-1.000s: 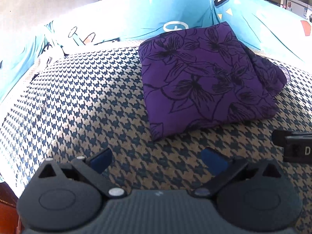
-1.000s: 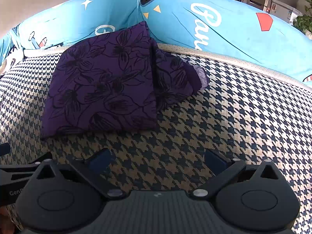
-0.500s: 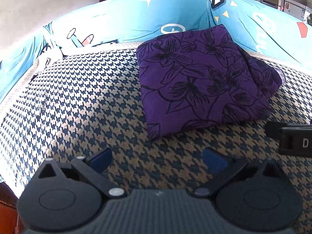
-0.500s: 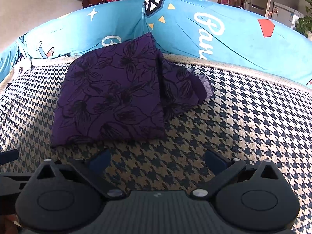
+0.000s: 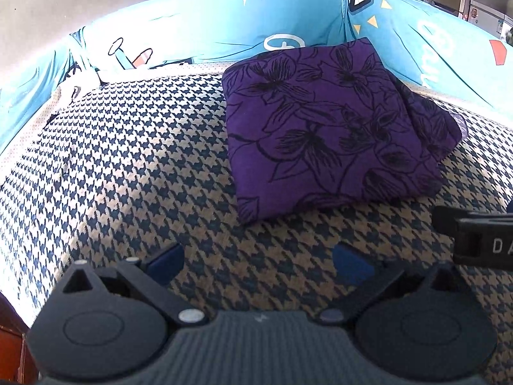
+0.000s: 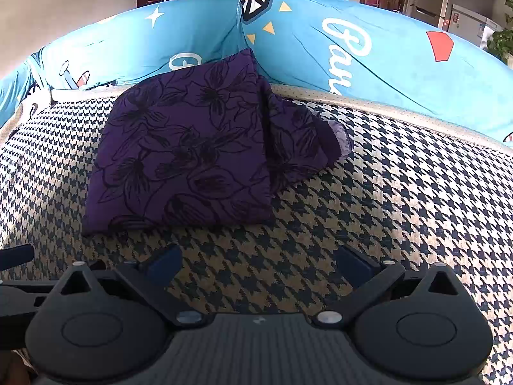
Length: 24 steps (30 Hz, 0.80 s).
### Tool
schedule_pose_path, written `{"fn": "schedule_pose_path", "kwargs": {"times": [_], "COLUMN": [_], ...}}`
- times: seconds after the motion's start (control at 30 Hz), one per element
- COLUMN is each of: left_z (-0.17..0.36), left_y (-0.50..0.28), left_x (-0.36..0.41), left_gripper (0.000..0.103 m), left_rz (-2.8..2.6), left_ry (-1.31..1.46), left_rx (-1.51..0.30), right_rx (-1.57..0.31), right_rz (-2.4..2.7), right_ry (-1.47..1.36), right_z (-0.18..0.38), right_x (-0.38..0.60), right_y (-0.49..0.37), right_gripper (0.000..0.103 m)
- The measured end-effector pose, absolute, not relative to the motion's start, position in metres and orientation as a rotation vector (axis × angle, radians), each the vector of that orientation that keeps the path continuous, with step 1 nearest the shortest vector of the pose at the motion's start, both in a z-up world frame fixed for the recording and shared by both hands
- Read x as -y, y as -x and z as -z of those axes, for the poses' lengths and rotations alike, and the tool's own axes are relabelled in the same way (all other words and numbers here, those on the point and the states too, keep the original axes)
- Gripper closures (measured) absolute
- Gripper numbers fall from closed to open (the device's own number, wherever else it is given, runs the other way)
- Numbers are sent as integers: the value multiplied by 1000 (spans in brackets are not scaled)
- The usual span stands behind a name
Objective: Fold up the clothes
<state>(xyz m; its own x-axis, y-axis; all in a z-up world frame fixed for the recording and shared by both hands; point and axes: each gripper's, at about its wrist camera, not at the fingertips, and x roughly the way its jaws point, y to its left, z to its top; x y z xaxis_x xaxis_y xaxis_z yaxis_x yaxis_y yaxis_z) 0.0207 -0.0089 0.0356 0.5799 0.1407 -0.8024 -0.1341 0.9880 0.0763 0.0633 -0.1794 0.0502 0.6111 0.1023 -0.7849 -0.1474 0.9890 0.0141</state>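
Purple cloth (image 5: 327, 128) with a black flower print lies folded into a rough rectangle on the houndstooth cover (image 5: 128, 166), in the upper right of the left view and the upper centre-left of the right view, its far edge against the blue cushion (image 6: 352, 48). Over the last second it has slid a little lower and nearer in both views while its shape has not changed, so I judge that both claws have drawn back and tilted up from it, not worked on it. That points to the folding being done, or very nearly so; one looser layer (image 6: 304, 141) sticks out at the right side of the fold, with a pale hem showing, and may want a tuck. The left claw (image 5: 259, 263) has its blue pads wide apart over bare cover, holding nothing. The right claw (image 6: 258, 261) is the same, spread and empty, below the cloth's near edge. Its black body also shows at the right edge of the left view. Count: one folded cloth, two claws, one patterned cover, and one long blue cushion that seems to have a seam in the middle.
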Motion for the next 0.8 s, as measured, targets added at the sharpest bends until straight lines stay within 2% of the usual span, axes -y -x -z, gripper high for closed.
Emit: {"fn": "schedule_pose_path", "kwargs": {"times": [0.8], "left_z": [-34], "left_y": [-15], "left_x": [17], "left_gripper": [0], "left_rz": [-134], "left_ry": [3], "left_rx": [-934], "right_rx": [-907], "right_rz": [-139], "right_ry": [65], "right_z": [-51], "right_x": [178], "right_y": [-63], "right_gripper": [0]}}
